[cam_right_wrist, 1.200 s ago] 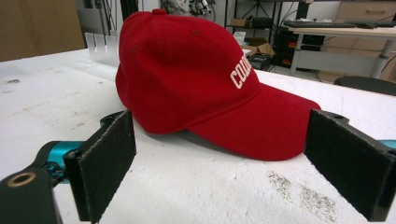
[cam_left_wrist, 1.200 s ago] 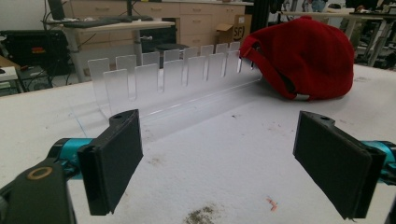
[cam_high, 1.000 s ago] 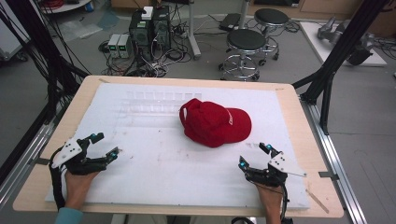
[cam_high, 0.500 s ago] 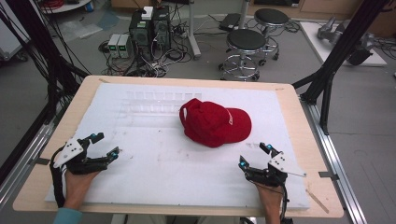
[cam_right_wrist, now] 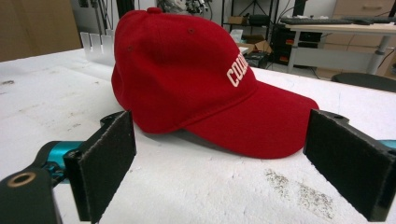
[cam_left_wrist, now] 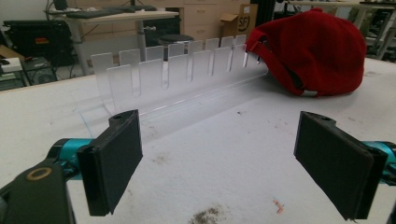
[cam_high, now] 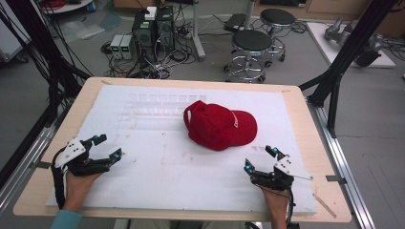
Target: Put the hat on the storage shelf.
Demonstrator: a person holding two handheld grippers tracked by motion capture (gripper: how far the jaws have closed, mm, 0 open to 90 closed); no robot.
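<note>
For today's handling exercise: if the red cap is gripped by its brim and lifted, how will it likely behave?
The red cap looks like soft fabric, so its crown would probably sag. Its brim holds a curved shape, so it is likely stiffer and easier to pinch. It sits flat on the white board, so it is unlikely to roll.

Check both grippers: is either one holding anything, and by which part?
Nothing is held. The left gripper and right gripper are open, apart from the red cap.

A lab: floor-standing computers (cam_high: 153, 28), tangled cables (cam_high: 157, 62), rolling stools (cam_high: 250, 50), black rig frames (cam_high: 344, 62).
</note>
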